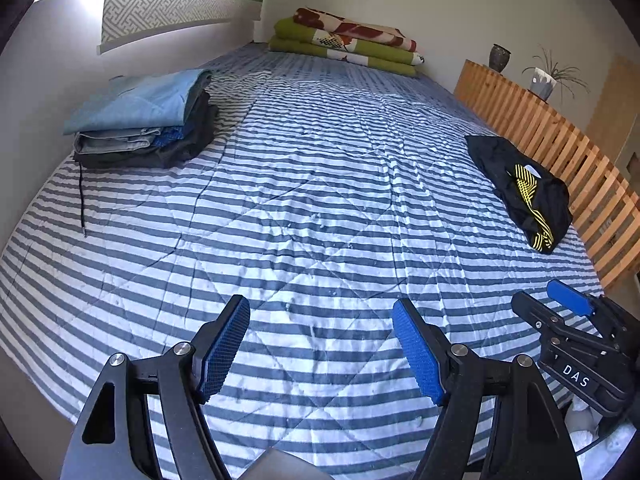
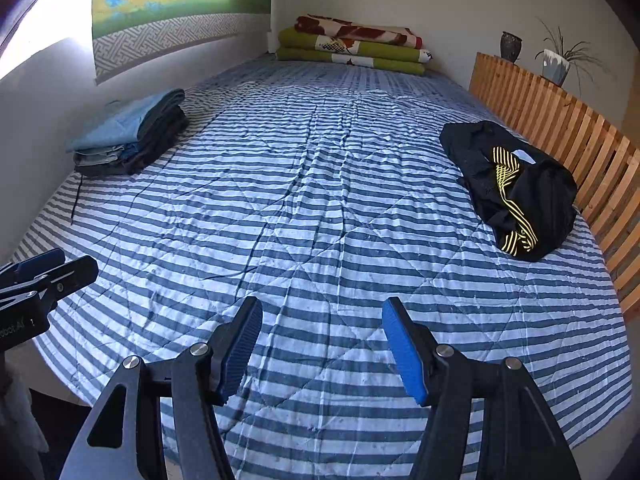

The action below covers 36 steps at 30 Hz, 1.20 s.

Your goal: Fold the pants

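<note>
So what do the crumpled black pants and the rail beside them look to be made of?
The black pants look like thin synthetic sportswear: dark, mostly matte fabric that slumps in soft folds, with printed yellow stripes; the exact fibre can't be told. The slatted rail looks like light pine-type wood, with warm orange colour and visible grain; whether it is varnished is unclear.

Home bedroom: striped quilted bed (image 1: 320, 184), folded blankets (image 1: 348, 42).

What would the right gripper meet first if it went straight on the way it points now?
Most likely the bare striped bedcover: the right gripper points down at it, open, nothing between its fingers. The black pants lie off to the right.
</note>
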Each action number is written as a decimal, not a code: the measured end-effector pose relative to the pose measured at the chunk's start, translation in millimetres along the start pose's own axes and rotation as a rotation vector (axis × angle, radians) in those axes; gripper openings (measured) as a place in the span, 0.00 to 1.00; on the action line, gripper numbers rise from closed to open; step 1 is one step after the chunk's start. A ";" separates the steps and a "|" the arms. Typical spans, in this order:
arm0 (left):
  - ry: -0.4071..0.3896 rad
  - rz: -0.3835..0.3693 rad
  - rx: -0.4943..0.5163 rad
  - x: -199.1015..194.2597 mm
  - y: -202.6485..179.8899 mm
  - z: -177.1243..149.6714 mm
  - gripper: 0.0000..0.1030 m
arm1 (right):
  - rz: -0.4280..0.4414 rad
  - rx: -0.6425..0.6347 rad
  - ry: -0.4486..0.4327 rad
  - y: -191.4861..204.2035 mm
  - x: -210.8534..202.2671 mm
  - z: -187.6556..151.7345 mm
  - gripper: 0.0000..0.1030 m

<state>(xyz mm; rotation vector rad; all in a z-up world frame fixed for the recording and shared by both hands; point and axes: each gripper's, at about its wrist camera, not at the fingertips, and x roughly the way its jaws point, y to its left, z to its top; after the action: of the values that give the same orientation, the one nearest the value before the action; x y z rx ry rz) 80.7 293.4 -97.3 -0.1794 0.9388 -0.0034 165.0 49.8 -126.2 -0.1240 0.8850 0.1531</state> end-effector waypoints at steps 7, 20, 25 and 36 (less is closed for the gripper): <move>0.034 -0.016 0.032 49.7 -15.1 20.5 0.82 | -0.029 0.024 0.011 -5.9 27.6 11.3 0.57; 0.071 -0.014 0.038 105.2 -32.0 44.9 0.86 | -0.075 0.057 0.022 -12.2 60.3 23.6 0.57; 0.062 -0.005 0.024 110.7 -26.2 51.0 0.86 | -0.078 0.047 0.025 -7.3 70.3 27.4 0.57; 0.053 0.044 0.033 127.3 -10.6 53.0 0.86 | -0.088 0.030 0.026 4.9 90.5 34.2 0.57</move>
<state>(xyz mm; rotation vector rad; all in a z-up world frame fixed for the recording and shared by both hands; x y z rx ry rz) 199.4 280.6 -167.2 -0.1282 0.9946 0.0168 246.5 67.9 -175.4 -0.1367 0.9062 0.0561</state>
